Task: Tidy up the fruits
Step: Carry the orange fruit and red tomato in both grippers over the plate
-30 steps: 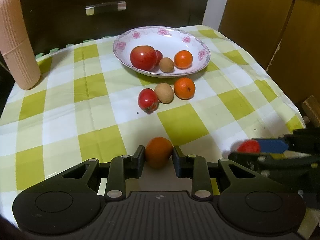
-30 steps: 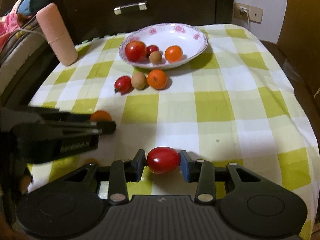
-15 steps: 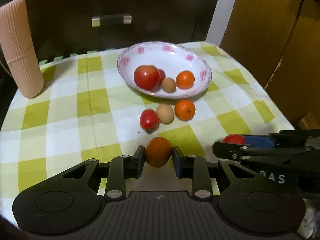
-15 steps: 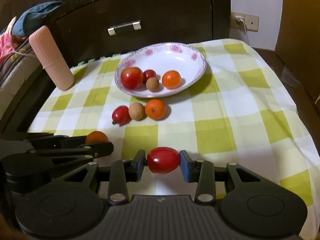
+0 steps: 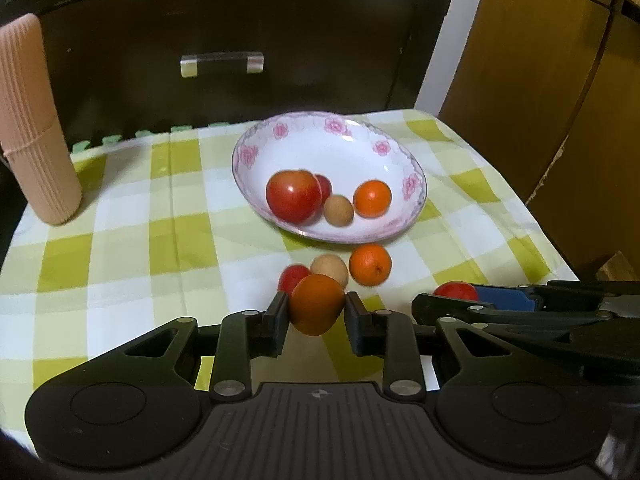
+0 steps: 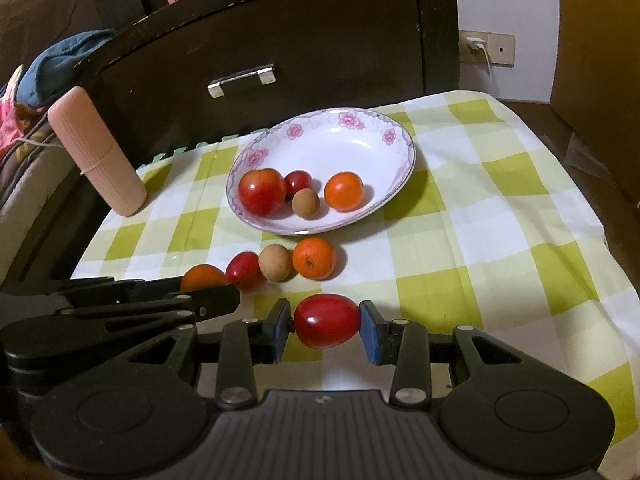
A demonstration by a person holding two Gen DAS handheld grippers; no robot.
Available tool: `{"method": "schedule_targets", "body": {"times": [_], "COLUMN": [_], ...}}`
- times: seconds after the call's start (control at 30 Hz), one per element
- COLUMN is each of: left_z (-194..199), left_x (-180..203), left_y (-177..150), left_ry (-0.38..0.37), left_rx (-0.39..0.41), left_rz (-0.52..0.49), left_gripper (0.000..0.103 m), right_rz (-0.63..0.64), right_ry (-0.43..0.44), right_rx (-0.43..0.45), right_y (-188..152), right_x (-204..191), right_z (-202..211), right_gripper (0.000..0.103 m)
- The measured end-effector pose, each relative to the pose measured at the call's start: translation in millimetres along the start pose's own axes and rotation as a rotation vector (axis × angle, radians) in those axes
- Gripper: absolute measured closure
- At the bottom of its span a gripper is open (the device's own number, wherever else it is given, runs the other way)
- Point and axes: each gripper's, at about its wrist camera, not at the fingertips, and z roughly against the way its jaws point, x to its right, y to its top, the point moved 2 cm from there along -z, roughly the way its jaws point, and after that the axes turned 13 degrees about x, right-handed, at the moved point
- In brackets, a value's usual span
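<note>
In the left wrist view, the left gripper [image 5: 316,314] is clenched on an orange fruit [image 5: 317,304], its two dark pads pressing the fruit's sides and carrying it clear of the green-and-white checked tablecloth [image 5: 120,248]. At twelve o'clock from it sits a floral bowl [image 5: 384,148] holding a big red apple [image 5: 294,196], a small red fruit [image 5: 325,187] tucked behind the apple, a tan round fruit [image 5: 338,210] and a small orange [image 5: 372,199]. Between bowl and gripper three fruits lie in a row on the cloth, touching or nearly so: a red one [image 5: 292,276] partly hidden behind the held fruit, a tan one [image 5: 330,267] and an orange one [image 5: 370,264]. At three o'clock the right gripper [image 5: 460,296] reaches in from the edge, a red fruit [image 5: 455,290] showing between its pads. A ribbed pink cylinder [image 5: 36,128] stands at ten o'clock, near the dark drawer front [image 5: 224,64]. In the right wrist view, the right gripper [image 6: 326,322] grasps that red oval fruit [image 6: 326,321] lengthwise between its blue pads, above the cloth [image 6: 500,216]. The bowl [image 6: 360,128] lies at twelve o'clock with its same four fruits; the loose row of three sits just below its rim. At nine o'clock the left gripper [image 6: 208,294] enters side-on, the orange fruit [image 6: 202,276] peeking above its fingers. The pink cylinder [image 6: 96,156] leans at ten o'clock.
</note>
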Motion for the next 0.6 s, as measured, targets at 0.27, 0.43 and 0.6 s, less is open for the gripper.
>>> {"method": "schedule_targets", "body": {"times": [0.27,0.43,0.6], "left_z": [-14,-26,-39], "left_x": [-2,-1,1], "left_y": [14,24,32], "left_ry": [0.007,0.012,0.020], "left_rx": [0.017,0.026,0.035], "left_rz": [0.007,-0.002,-0.010], "left_gripper": [0.067,0.067,0.068], "right_rz": [-0.015,-0.032,-0.042], "right_ry": [0.000,0.001,-0.010], "right_rx": [0.025,0.042,0.057], "right_y": [14,22,32], "right_x": [5,11,19], "right_z": [-12,-23,-34], "right_gripper": [0.067,0.067,0.067]}}
